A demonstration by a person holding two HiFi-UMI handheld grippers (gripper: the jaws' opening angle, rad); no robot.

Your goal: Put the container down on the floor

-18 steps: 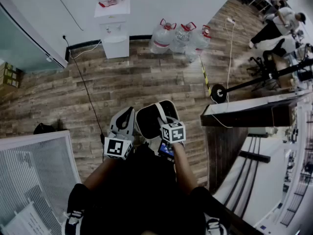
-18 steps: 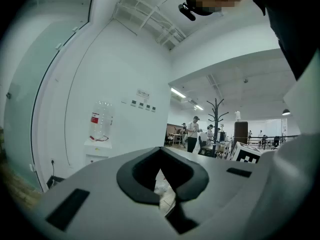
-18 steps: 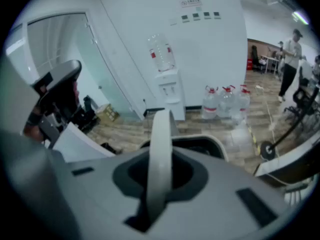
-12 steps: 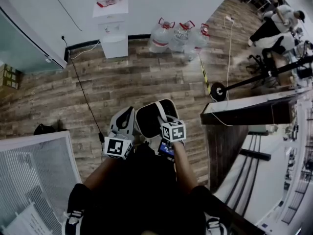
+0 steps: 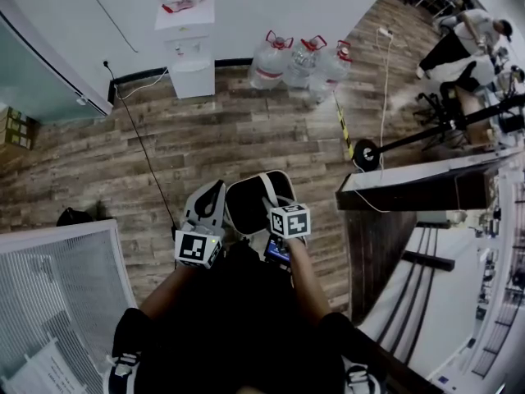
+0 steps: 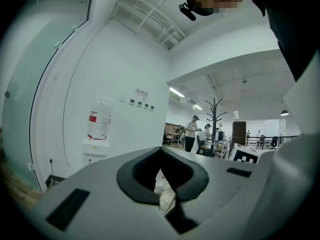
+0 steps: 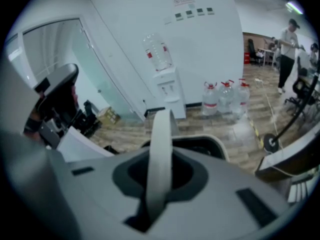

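Note:
The container (image 5: 250, 206) is a dark bin with a white rim and a white strap handle (image 5: 268, 189). It hangs in front of the person, above the wooden floor (image 5: 205, 138). My right gripper (image 5: 277, 205) is shut on the handle, and the strap (image 7: 160, 159) runs up between its jaws, with the bin's rim (image 7: 212, 143) beyond. My left gripper (image 5: 208, 203) is just left of the bin, apart from it. Its jaws (image 6: 162, 186) stand together with nothing between them.
A water dispenser (image 5: 187, 48) and three water jugs (image 5: 303, 60) stand by the far wall. A black cable (image 5: 143, 150) crosses the floor. A dark counter (image 5: 410, 195) is close on the right and a white-framed panel (image 5: 57, 294) on the left. People (image 5: 463, 43) are far right.
Almost nothing differs: the bin has drifted very slightly left and down under my right gripper. Both grippers keep their places.

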